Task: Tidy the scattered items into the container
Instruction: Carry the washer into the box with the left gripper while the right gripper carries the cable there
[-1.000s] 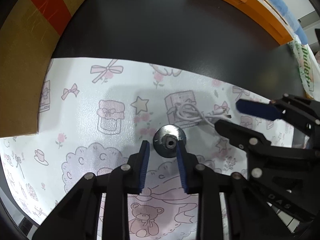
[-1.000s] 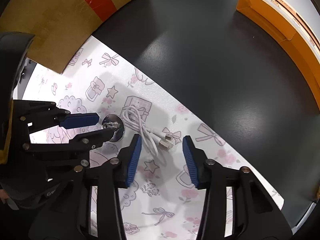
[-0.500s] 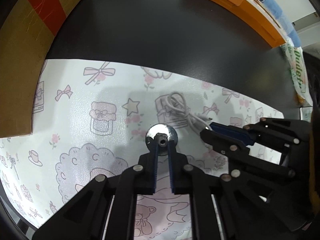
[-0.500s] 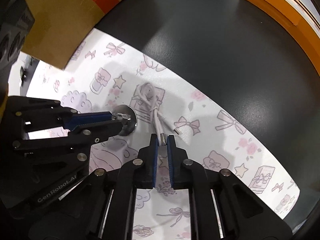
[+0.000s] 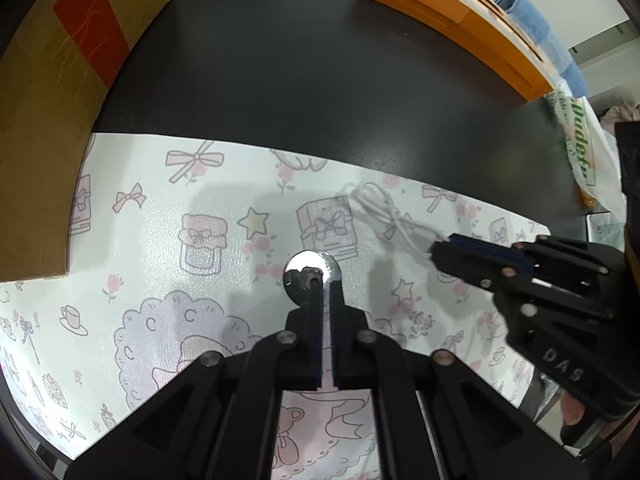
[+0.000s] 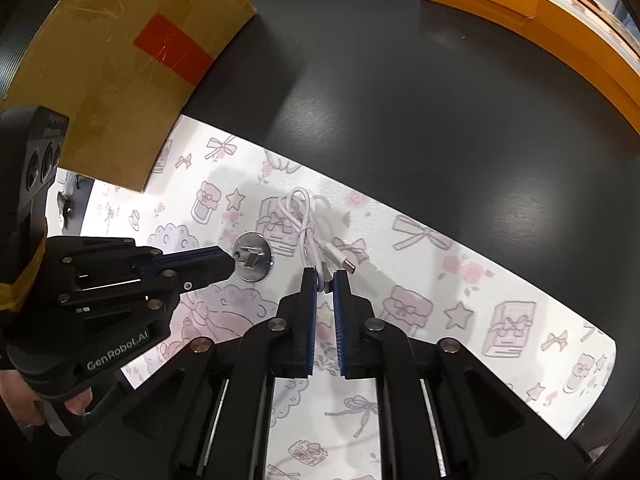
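A round silver metal disc with a raised hub (image 5: 303, 276) lies on the patterned white mat (image 5: 160, 208). My left gripper (image 5: 327, 280) is shut on its hub; this also shows in the right wrist view (image 6: 230, 262), where the disc (image 6: 258, 258) sits at the fingertips. A coiled white USB cable (image 6: 304, 224) lies just right of the disc. My right gripper (image 6: 325, 280) is shut on the cable's plug end. In the left wrist view the cable (image 5: 384, 216) runs into the right gripper (image 5: 438, 248).
A brown cardboard box with red tape (image 5: 60, 80) stands at the mat's left far corner, also in the right wrist view (image 6: 128, 60). An orange box (image 5: 460, 24) lies along the far right of the black table (image 5: 300, 80). A plastic bag (image 5: 584, 152) sits at right.
Both grippers went from open to shut: the left closed on the disc's hub, the right on the cable's plug end. The cable has shifted and stretched slightly to the right.
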Demonstrator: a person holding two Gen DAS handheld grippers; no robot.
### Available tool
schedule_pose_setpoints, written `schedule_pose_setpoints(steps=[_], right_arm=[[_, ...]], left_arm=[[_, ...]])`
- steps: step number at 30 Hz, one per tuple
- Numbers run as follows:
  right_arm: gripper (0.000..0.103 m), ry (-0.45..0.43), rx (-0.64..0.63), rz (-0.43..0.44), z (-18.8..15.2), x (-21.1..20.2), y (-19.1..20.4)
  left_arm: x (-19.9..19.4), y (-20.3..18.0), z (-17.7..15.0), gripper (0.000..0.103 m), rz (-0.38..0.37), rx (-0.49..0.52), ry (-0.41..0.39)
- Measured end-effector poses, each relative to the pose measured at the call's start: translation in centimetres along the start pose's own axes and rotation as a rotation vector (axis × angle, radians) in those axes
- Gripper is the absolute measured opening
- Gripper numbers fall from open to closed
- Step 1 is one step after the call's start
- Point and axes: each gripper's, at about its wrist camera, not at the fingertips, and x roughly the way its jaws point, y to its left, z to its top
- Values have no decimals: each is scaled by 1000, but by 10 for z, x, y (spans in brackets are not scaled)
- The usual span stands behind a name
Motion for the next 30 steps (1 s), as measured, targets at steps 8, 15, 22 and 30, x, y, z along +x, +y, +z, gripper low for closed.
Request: schedule_pose_setpoints(steps=[8,15,22,30], right_arm=[[8,8,2,-12,-7,5,7],[8,9,10,-6,-7,8,6],[8,11,9,-5,-8,10,4],[8,-2,26,-1,-7,6,2]], left_arm=[[12,-14,8,9,51,25,14],[23,-14,8,32,92,36,37],[28,-20,11,13,125,67,16],[28,-21,8,10,98,71,24]])
